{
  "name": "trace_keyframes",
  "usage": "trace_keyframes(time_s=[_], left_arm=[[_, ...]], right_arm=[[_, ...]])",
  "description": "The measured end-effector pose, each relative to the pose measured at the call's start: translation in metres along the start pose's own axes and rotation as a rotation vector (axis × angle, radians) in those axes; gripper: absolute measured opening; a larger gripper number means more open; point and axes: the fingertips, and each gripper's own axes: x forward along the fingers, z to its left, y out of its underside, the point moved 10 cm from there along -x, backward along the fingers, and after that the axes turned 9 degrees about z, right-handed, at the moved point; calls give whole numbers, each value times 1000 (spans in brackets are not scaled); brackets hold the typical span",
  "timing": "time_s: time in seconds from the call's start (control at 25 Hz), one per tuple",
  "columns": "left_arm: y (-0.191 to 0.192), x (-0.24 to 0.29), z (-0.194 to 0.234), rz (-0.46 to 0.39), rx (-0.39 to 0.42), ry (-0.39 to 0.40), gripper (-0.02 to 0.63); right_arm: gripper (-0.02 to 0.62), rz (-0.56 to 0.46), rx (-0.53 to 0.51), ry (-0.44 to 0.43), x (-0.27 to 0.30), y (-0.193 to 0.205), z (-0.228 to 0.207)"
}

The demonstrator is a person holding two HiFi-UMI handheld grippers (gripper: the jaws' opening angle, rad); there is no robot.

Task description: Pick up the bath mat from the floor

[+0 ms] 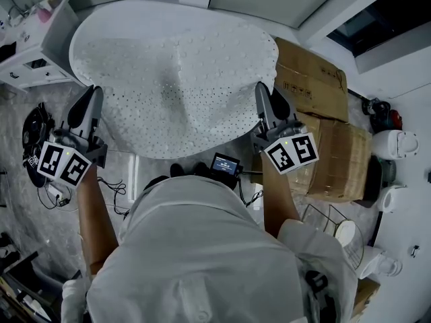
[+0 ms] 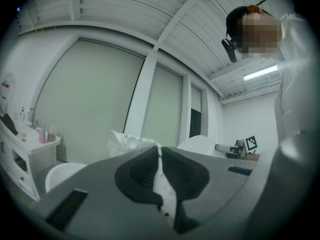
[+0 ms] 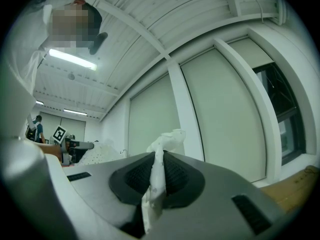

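The bath mat (image 1: 175, 73) is a white oval sheet dotted with small bumps, held up off the floor and spread between both grippers in the head view. My left gripper (image 1: 88, 108) is shut on its left edge, my right gripper (image 1: 267, 110) on its right edge. In the left gripper view a thin white fold of the mat (image 2: 161, 184) is pinched between the dark pads (image 2: 137, 176). The right gripper view shows the same: a strip of the mat (image 3: 157, 179) clamped between the pads (image 3: 172, 176), bunching above the jaws.
Cardboard boxes (image 1: 323, 113) stand right of the mat. A white vanity cabinet (image 1: 37, 46) is at the upper left. Cables and a dark device (image 1: 37, 136) lie on the floor at left. A wire basket (image 1: 330, 224) and white appliances (image 1: 394, 143) sit at right.
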Motion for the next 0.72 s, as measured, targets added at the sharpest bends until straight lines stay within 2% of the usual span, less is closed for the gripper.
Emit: trace_keyframes(time_s=[0.4,0.72], left_arm=[[33,-34,45,-12,-25,27,25],[48,-38,43,-5,-43,58,25]], right_arm=[[48,3,-15,0,19,30,52],[48,13,-13,4,9,46,64]])
